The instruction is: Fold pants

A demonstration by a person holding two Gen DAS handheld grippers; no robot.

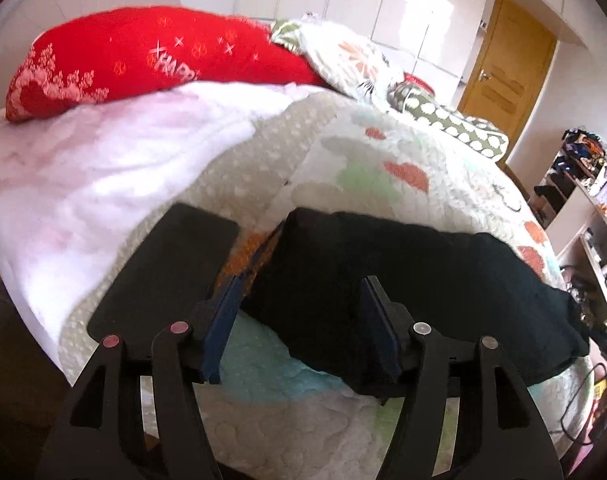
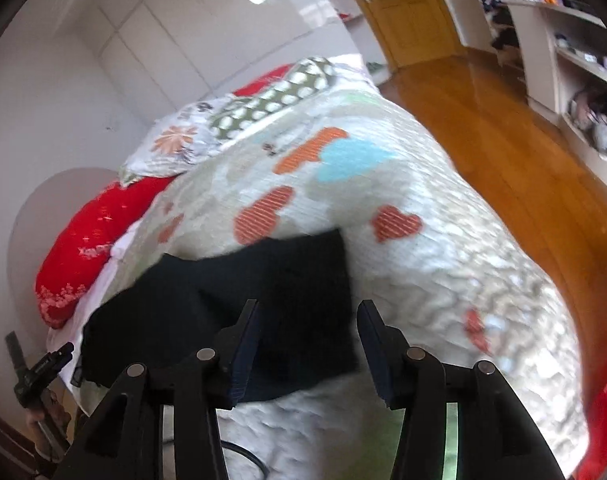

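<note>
The black pants (image 1: 403, 280) lie folded into a compact strip on the quilted bedspread (image 1: 343, 160). My left gripper (image 1: 299, 304) is open, just above the left end of the pants, with nothing between its fingers. In the right wrist view the pants (image 2: 223, 304) lie on the quilt (image 2: 423, 260). My right gripper (image 2: 309, 320) is open over their right end and holds nothing.
A flat black rectangular object (image 1: 167, 272) lies on the bed left of the pants. A red pillow (image 1: 143, 56) and patterned pillows (image 1: 343, 56) sit at the head. A white blanket (image 1: 83, 168) covers the left side. Wooden floor (image 2: 503, 128), door and shelves lie to the right.
</note>
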